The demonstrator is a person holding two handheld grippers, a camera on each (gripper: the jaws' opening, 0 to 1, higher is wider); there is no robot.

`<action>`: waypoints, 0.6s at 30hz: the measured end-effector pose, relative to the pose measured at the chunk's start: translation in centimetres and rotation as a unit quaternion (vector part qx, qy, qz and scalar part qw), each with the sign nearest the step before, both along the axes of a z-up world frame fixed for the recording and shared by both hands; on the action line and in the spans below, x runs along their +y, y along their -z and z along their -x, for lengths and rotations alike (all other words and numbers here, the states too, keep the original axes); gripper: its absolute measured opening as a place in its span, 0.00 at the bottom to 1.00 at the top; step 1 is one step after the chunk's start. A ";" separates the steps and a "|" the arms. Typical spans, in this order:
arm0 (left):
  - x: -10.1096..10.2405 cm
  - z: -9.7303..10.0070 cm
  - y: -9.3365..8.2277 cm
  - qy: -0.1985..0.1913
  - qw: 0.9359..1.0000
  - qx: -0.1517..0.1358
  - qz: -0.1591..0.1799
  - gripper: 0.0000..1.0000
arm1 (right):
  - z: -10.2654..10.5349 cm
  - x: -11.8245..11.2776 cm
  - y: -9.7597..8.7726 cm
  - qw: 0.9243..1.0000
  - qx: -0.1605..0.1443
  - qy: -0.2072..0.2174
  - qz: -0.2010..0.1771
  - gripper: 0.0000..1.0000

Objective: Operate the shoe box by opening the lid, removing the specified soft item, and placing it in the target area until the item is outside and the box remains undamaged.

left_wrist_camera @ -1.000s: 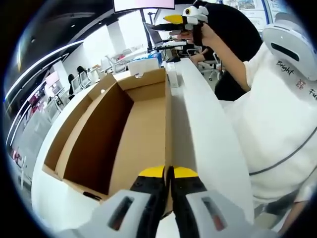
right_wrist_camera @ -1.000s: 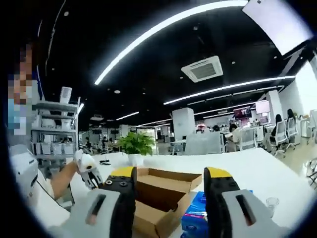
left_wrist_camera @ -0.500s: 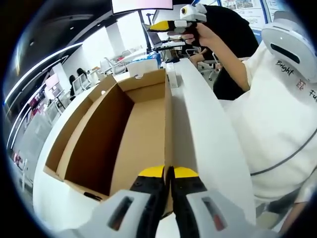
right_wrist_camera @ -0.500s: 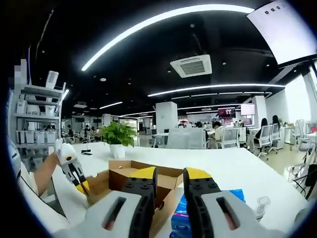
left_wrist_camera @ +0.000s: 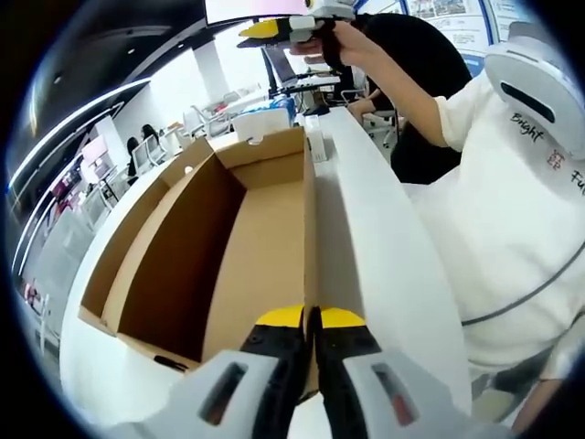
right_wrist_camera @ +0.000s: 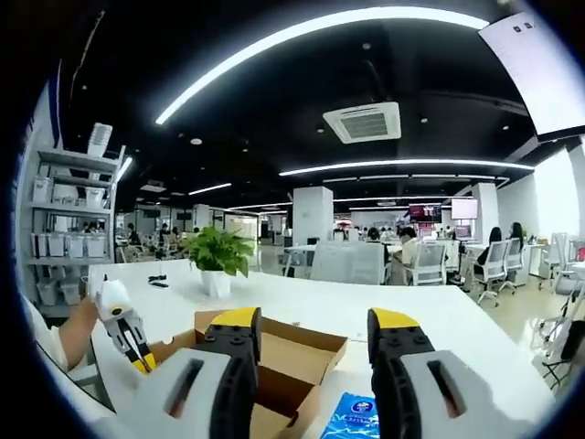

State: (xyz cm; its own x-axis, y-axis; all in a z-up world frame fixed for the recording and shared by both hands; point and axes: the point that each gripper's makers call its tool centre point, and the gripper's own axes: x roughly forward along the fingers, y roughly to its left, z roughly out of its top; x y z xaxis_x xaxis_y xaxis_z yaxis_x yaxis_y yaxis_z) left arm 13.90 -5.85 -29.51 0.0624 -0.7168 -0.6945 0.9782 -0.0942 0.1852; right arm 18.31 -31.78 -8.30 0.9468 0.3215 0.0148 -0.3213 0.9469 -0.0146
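Your left claw [left_wrist_camera: 309, 317] is clamped on the shoe box [left_wrist_camera: 228, 238] wall; your right claw [right_wrist_camera: 313, 322] hangs open above the worktop [right_wrist_camera: 439, 320].

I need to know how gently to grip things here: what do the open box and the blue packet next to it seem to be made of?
The box looks like plain brown cardboard, matte and unprinted, with folded flaps and raw cut edges. The blue packet looks like glossy plastic film, judging by its sheen and printed surface, probably a soft pack; its contents cannot be told.
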 end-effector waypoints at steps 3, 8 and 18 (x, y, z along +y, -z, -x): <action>0.0 0.0 0.0 0.000 1.000 0.002 0.001 0.03 | -0.7 -0.2 0.2 1.000 0.031 -0.002 -0.007 0.45; -0.1 -0.1 0.0 -0.003 1.000 0.005 0.000 0.03 | -2.7 -0.7 -0.7 0.998 0.055 -0.020 0.017 0.29; -0.1 -0.1 -0.1 -0.005 1.000 0.003 0.003 0.03 | -6.5 0.1 -0.7 0.979 0.153 -0.012 0.132 0.37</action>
State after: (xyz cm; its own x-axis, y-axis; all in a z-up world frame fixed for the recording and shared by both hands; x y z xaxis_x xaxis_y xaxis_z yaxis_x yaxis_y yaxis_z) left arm 14.00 -5.93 -29.44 0.0654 -0.7198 -0.6911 0.9800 -0.0842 0.1805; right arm 24.83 -31.66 -7.59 0.8860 0.2990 -0.3545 -0.3720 0.9147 -0.1581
